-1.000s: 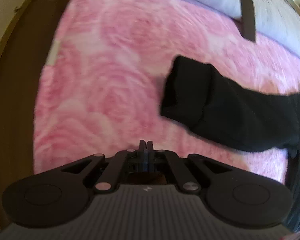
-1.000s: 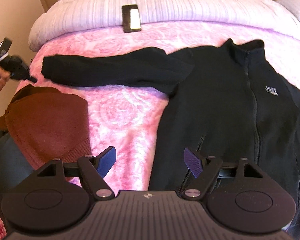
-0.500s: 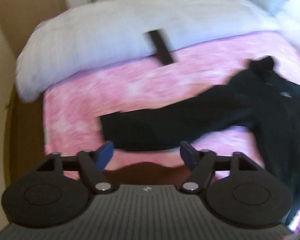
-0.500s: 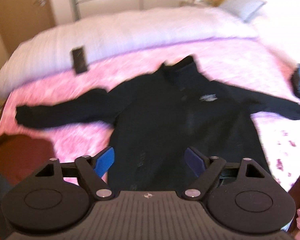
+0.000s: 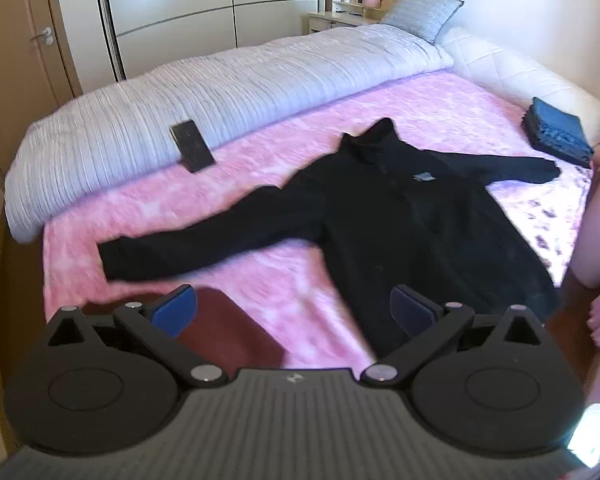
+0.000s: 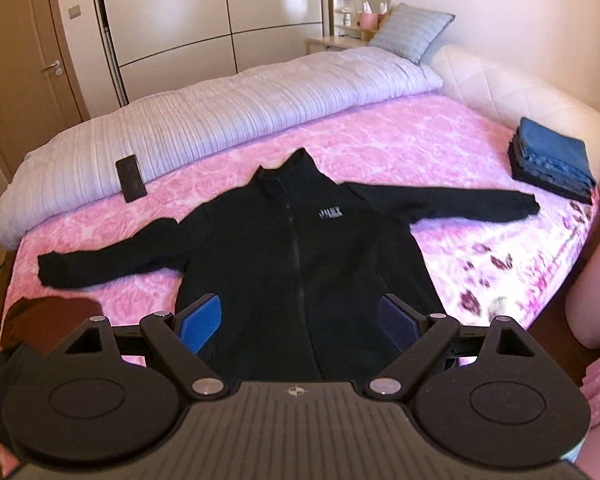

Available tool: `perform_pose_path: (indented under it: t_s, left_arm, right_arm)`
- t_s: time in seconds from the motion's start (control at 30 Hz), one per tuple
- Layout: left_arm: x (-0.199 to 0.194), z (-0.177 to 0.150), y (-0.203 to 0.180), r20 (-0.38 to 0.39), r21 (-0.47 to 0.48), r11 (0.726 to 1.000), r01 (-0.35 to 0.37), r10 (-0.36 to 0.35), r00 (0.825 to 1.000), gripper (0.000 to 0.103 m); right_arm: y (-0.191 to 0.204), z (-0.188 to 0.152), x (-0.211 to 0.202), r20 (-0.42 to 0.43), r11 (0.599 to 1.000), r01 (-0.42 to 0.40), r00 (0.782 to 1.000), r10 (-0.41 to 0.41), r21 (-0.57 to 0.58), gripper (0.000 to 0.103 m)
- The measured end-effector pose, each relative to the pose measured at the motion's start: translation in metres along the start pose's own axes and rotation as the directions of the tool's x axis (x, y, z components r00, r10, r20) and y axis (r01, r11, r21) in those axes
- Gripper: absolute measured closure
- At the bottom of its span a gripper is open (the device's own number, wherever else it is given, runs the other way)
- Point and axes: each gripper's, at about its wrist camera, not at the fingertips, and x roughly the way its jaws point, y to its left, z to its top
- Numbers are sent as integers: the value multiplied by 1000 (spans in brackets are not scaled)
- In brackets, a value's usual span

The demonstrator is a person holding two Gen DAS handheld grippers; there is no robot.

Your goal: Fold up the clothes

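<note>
A black zip-up jacket (image 6: 300, 240) lies flat and face up on the pink bed cover (image 6: 440, 148), both sleeves spread out. It also shows in the left wrist view (image 5: 400, 220). My left gripper (image 5: 294, 306) is open and empty, held above the near edge of the bed, left of the jacket's hem. My right gripper (image 6: 300, 316) is open and empty, held above the jacket's hem. A dark red garment (image 5: 224, 332) lies at the near left of the bed; it also shows in the right wrist view (image 6: 48, 316).
A stack of folded blue clothes (image 6: 552, 160) sits at the bed's right edge. A dark phone (image 6: 131, 179) rests against the rolled white duvet (image 6: 240, 112). A grey pillow (image 6: 410, 32) and a wardrobe (image 6: 220, 20) stand behind.
Both grippers have pulled back and up from the bed, so the whole jacket is in view. The left gripper, shut a second ago by the left sleeve cuff, has opened.
</note>
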Motion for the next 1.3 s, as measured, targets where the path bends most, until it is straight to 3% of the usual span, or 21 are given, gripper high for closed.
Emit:
perform_pose_path:
  t_s: [0.27, 0.53, 0.9, 1.3]
  left_arm:
    - [-46, -30, -86, 18, 52, 998, 22, -23, 1000, 1]
    - [-54, -39, -124, 17, 101, 994, 41, -43, 999, 1]
    - [-53, -29, -133, 27, 113, 993, 40, -43, 999, 1]
    - [-52, -30, -107, 11, 67, 998, -12, 11, 1000, 1]
  right_arm:
    - [-37, -44, -53, -44, 1000, 5, 999, -5, -1, 15]
    - [-53, -70, -79, -57, 999, 34, 998, -36, -34, 15]
    - [-68, -72, -80, -47, 999, 29, 998, -30, -13, 15]
    - [-57, -63, -62, -66, 999, 1, 998, -4, -43, 15]
